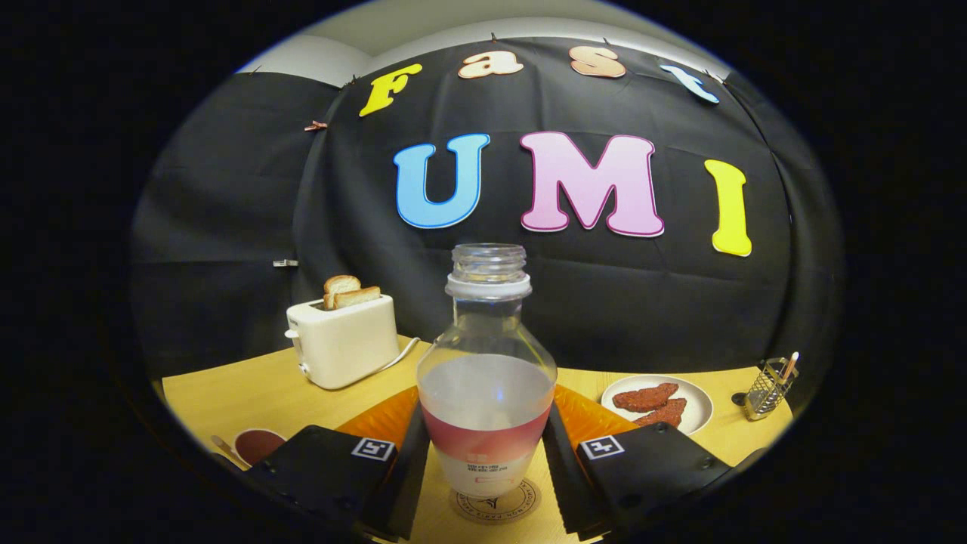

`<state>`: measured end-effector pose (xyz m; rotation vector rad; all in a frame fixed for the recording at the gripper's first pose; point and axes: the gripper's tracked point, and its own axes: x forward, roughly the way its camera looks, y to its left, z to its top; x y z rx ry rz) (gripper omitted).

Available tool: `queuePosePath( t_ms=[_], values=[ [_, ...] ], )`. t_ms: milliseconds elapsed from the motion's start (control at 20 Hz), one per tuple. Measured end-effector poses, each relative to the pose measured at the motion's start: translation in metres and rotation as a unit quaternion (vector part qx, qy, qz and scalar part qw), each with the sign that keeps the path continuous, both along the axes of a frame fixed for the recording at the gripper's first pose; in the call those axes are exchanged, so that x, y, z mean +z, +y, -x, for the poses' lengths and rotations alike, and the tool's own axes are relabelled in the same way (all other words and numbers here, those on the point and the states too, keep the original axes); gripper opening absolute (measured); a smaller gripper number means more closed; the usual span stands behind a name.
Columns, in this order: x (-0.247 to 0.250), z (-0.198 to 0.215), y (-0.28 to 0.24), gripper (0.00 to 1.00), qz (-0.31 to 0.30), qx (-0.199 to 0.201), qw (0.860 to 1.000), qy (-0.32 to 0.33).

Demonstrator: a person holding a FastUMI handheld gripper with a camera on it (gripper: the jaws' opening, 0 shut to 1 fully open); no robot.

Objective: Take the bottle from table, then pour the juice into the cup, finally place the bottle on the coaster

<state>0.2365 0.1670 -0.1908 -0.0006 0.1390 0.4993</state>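
Gripper (pixel 487 453) at bottom centre of frame, fingers either side of the bottle (pixel 486 378), both pressing its lower body at the label band: clamped on it. Bottle upright, no cap, clear w/ liquid up to roughly mid-body, pink/white label below. Its base sits directly over the coaster (pixel 495 505), a round disc w/ printed ring, seen between the fingers at bottom centre; can't tell if the base touches it or hangs just above.

Surface (pixel 257 385) is light wood, runs across the lower part of frame. Left of centre: cream toaster (pixel 344 340) w/ two toast slices (pixel 349 292) sticking out the top, cord trailing right behind it. Lower left, just beside the left finger: dark red round thing, likely the cup (pixel 258 444), partly cut off, so not sure. Right of centre, beyond the right finger: white plate (pixel 699 400) w/ two reddish-brown food pieces (pixel 651 403) on it. Far right: small wire mesh holder (pixel 767 389) w/ a stick-like item in it, tilted in the fisheye. Black cloth wall behind everything.
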Motion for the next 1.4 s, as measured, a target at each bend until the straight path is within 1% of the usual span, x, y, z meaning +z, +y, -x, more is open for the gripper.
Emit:
queuePosePath(
  t_ms=[200, 350, 550, 650, 800, 1050, 1150, 1250, 1300, 1400],
  values=[
    [-0.035, -0.009, -0.001, 0.74, 0.005, -0.010, 0.999, 0.032],
    [-0.045, -0.013, -0.007, 0.74, 0.005, -0.021, 0.999, 0.033],
    [-0.062, -0.009, -0.011, 0.74, 0.004, -0.025, 0.998, 0.051],
    [-0.068, -0.008, -0.012, 0.75, 0.016, -0.023, 0.998, 0.051],
    [-0.066, -0.010, -0.013, 0.76, 0.027, -0.019, 0.999, 0.033],
    [-0.066, -0.007, -0.014, 0.78, 0.015, -0.019, 0.999, 0.048],
    [-0.066, -0.004, -0.010, 0.80, 0.009, -0.010, 0.998, 0.054],
    [-0.065, -0.002, -0.013, 0.99, 0.014, -0.014, 0.998, 0.056],
    [-0.063, -0.002, -0.013, 0.97, 0.017, -0.016, 0.998, 0.055],
    [-0.055, 0.003, -0.014, 0.97, 0.023, -0.016, 0.999, 0.046]
  ],
)
